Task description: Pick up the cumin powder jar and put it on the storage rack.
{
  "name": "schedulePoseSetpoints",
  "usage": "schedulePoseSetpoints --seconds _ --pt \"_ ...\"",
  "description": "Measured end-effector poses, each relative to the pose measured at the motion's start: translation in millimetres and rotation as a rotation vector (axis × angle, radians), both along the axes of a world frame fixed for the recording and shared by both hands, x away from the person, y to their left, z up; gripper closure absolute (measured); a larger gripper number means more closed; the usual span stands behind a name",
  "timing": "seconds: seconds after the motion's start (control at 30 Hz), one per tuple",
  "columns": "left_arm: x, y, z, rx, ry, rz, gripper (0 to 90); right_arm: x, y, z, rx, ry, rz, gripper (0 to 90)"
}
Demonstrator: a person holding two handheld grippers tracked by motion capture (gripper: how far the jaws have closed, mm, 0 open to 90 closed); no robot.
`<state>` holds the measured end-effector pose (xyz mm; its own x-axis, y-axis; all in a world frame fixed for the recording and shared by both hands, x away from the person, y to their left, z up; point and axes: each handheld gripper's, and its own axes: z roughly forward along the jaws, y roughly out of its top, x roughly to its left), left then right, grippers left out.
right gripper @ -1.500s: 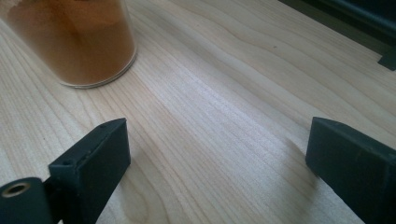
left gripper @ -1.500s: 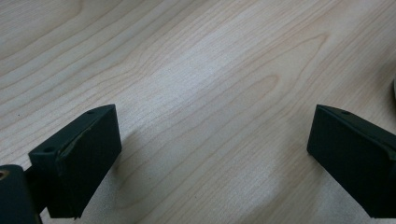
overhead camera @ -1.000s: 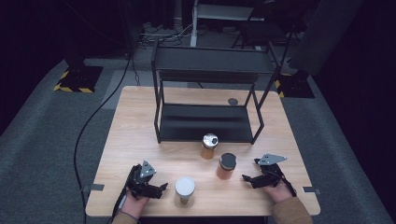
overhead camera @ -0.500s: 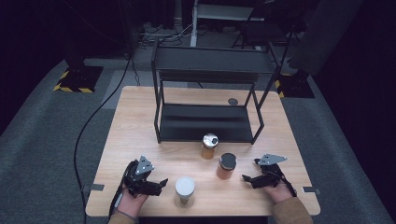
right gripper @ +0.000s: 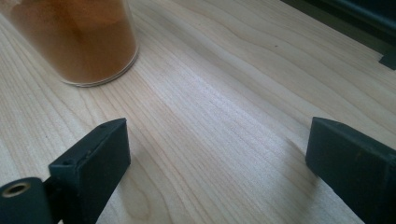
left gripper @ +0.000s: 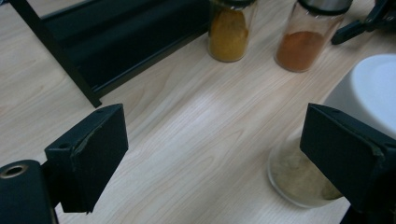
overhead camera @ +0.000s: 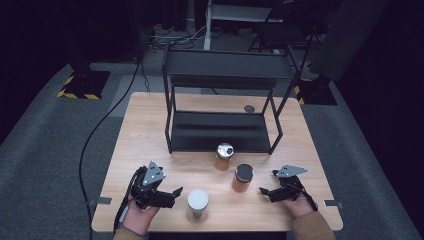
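The white-lidded jar [overhead camera: 198, 205] stood near the front edge of the table [overhead camera: 145, 125], just beside the left tool [overhead camera: 172, 195] on its jaw side, a small gap between them in the high view. In the left gripper view the same jar [left gripper: 322, 154] sat low and to the right, partly behind the right-hand jaw, not between the two jaws. The left tool was spread wide, holding nothing, with bare wood between its jaws.

The black-lidded jar [overhead camera: 242, 178] of rust-coloured powder stood near the right tool [overhead camera: 264, 192], a little ahead of its tips and apart from them (in the right gripper view its base [right gripper: 74, 42] lay off to the upper left, outside the jaws). The right tool [right gripper: 215, 158] was likewise spread wide and gripped nothing.

A third jar [overhead camera: 223, 156], holding yellow powder, stood farther back, just in front of the black shelf rack [overhead camera: 220, 132].
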<state>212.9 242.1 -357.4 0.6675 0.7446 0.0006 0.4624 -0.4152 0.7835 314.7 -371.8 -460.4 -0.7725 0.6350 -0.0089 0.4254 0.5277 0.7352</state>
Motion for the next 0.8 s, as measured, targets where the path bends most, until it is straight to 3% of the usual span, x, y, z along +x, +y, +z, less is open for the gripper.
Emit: schedulePoseSetpoints --seconds 0.4,0.8 --pt "-14.3 -10.2 22.4 0.003 -0.046 -0.047 7.3 0.0 0.0 0.0 0.0 0.0 0.0 6.2" --pt "-17.2 -20.2 22.8 -0.045 -0.057 -0.088 6.9 -0.1 0.0 0.0 0.0 0.0 0.0 6.2"
